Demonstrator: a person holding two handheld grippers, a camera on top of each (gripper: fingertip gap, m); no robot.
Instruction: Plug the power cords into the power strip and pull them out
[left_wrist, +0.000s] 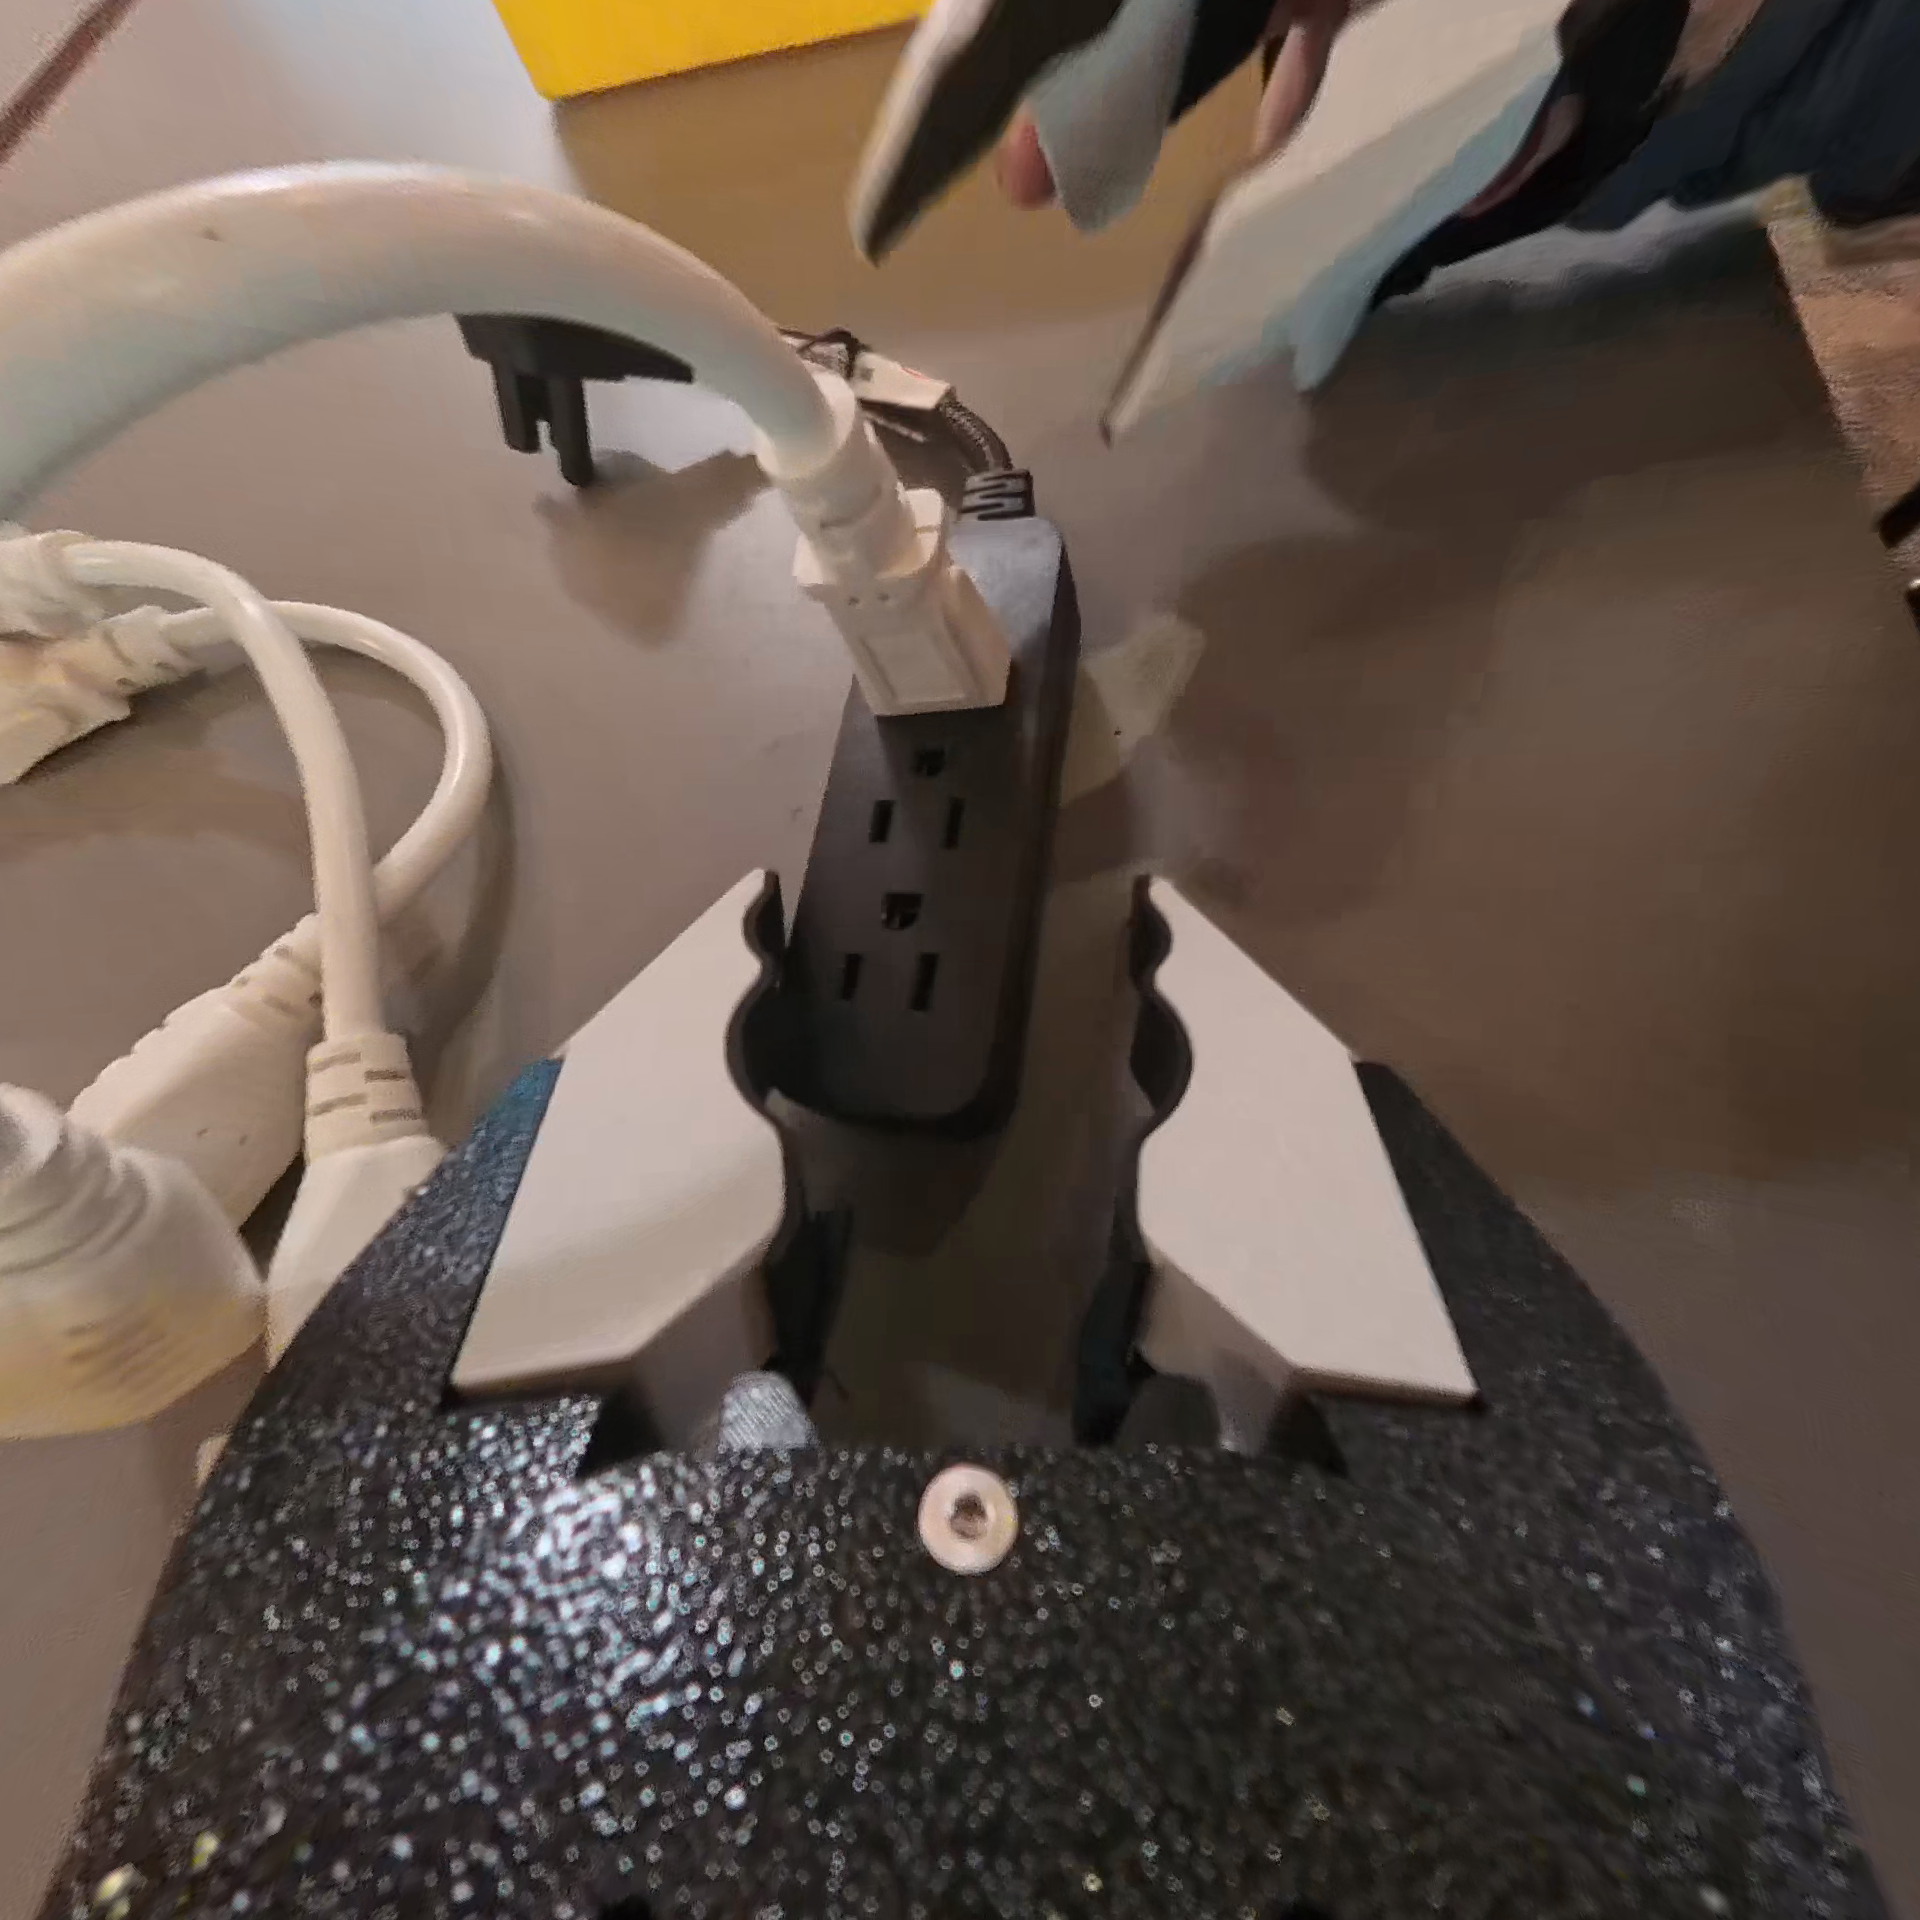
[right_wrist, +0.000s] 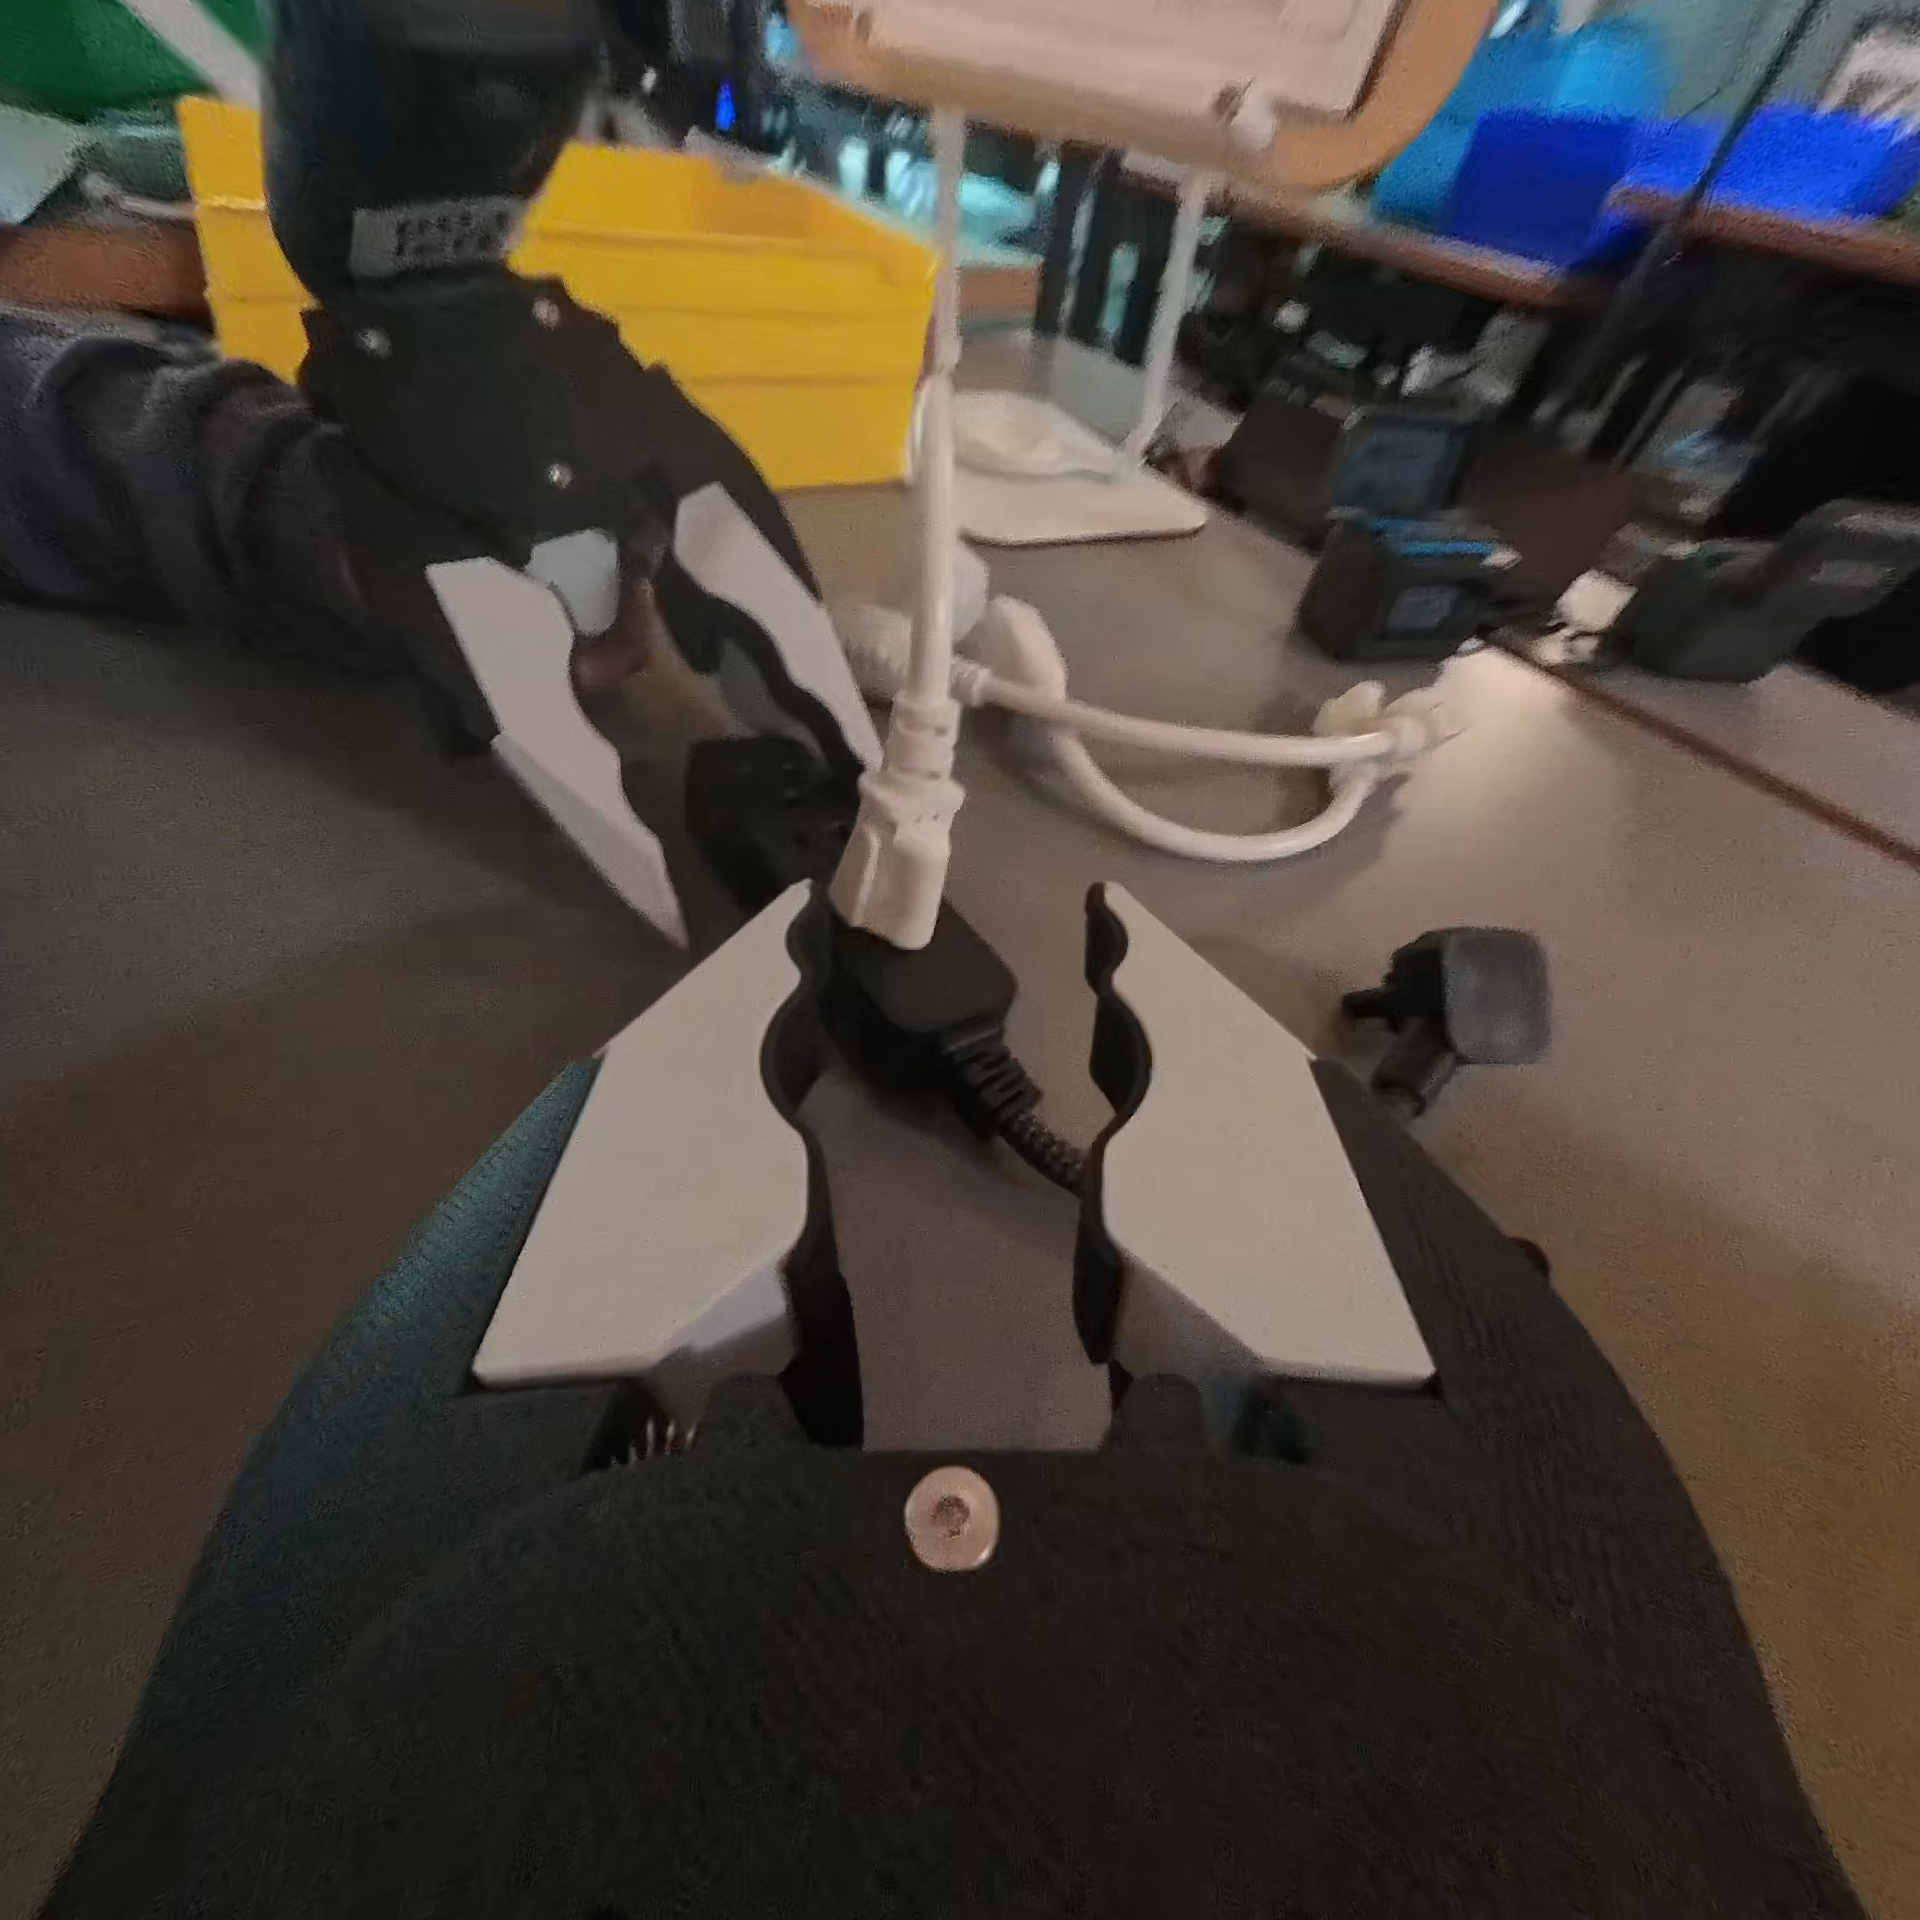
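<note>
Black power strip (left_wrist: 940, 883), white plug (left_wrist: 914, 634) inserted

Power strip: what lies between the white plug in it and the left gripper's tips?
In the left wrist view, only the power strip's own black face with two empty outlets lies between the white plug and the left gripper; nothing else.

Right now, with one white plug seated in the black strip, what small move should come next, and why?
Probably ease the right tool forward and close it on the white plug. The plug sits in the end outlet of the power strip, both tools are open and empty, and the left tool already straddles the strip's other end, placed to brace it.
</note>
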